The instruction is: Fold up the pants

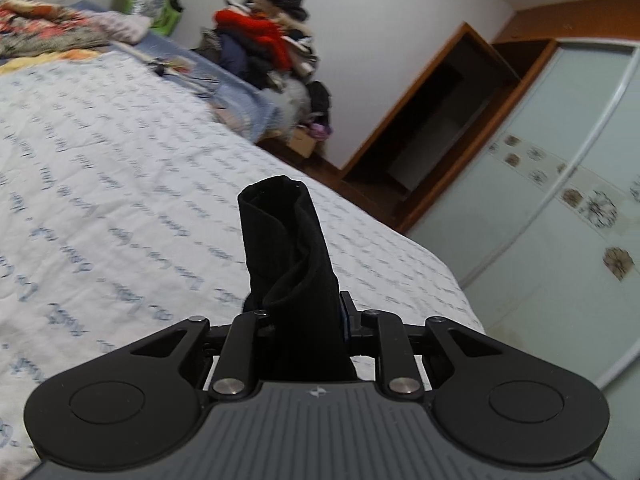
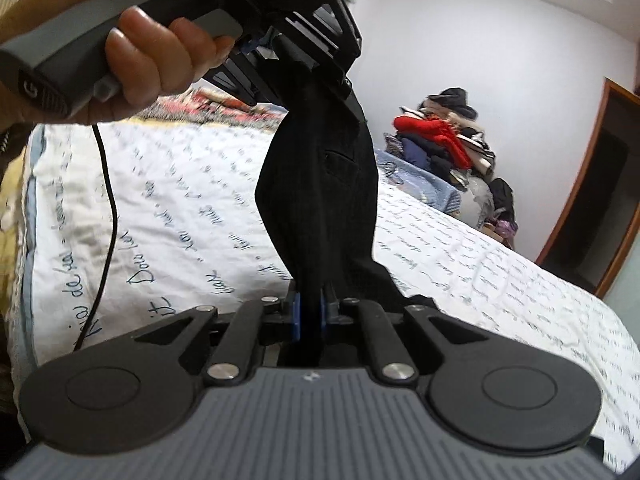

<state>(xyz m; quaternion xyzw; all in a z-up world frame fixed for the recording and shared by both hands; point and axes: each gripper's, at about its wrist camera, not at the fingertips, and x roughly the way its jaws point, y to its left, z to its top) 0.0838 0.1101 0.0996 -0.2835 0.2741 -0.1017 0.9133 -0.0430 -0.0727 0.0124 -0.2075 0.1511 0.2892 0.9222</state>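
The left tool [image 1: 304, 316] is clamped on a bunched fold of the black pants [image 1: 288, 248], which stick up past its jaws above the bed [image 1: 120, 168]. In the right wrist view the cloth hangs as a taut band from that tool down to the right tool [image 2: 311, 316], whose blue pads [image 2: 297, 318] pinch it tight. Both ends being held clear of the quilt, the step seems a lift and stretch: keep both grips firm, draw the ends apart evenly so the band untwists, then lay it flat on the bed.
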